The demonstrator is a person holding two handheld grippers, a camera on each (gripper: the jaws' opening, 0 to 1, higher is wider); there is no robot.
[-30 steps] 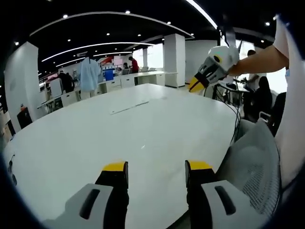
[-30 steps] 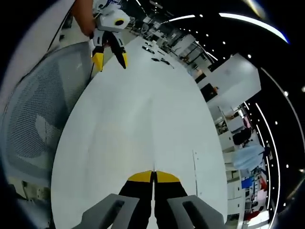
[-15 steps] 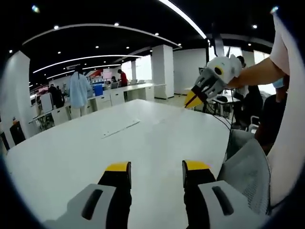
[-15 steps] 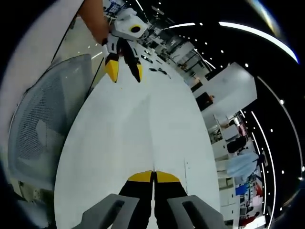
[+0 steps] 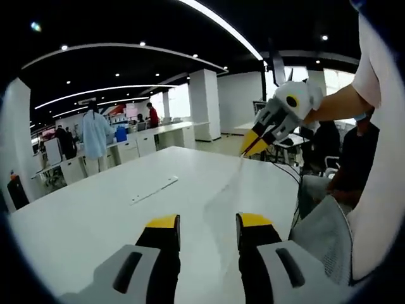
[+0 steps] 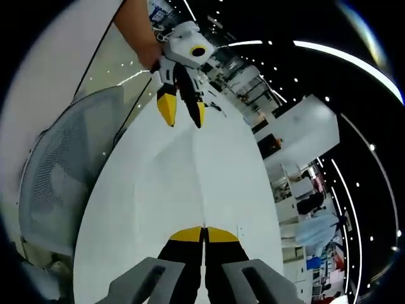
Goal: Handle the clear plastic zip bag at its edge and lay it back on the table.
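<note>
White table [image 5: 95, 209]; yellow-tipped black jaws on left gripper [image 5: 205, 223]; grey mesh chair [image 6: 60, 183] at left.

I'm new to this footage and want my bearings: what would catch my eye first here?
The right tool, yellow-tipped and shut, holds the clear plastic zip bag by its edge above the big white table. The left tool is open, low over the table. A grey mesh chair stands at the table's edge.
</note>
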